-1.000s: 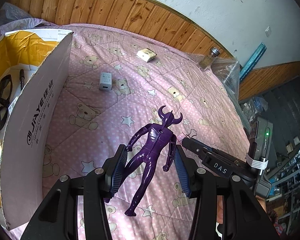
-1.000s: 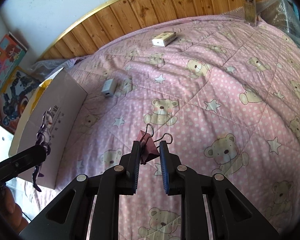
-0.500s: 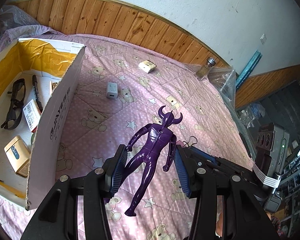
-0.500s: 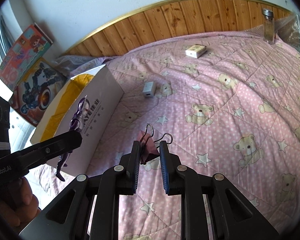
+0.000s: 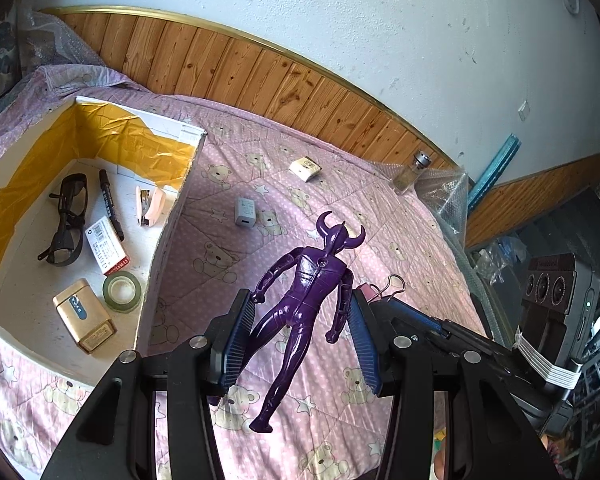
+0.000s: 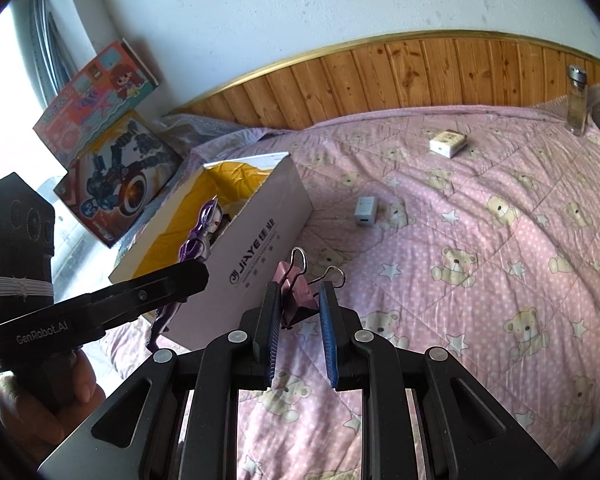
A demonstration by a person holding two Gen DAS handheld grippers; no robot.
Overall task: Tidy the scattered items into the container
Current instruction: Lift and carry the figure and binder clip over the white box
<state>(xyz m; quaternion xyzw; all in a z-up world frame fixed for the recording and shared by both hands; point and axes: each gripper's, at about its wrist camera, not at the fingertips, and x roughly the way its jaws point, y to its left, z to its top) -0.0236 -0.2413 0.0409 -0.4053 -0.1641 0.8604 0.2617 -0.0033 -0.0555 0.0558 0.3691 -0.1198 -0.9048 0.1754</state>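
Only the left wrist view looks down into the cardboard box, showing black glasses, a marker, a pink stapler, a tape roll and a tan case. Only the right wrist view shows 2 toy boxes leaning on the wall. The left gripper, fairly wide, pinches a purple horned figure held above the pink quilt, just beside the box. The right gripper, narrowly set, clamps a pink binder clip. A white charger lies on the quilt.
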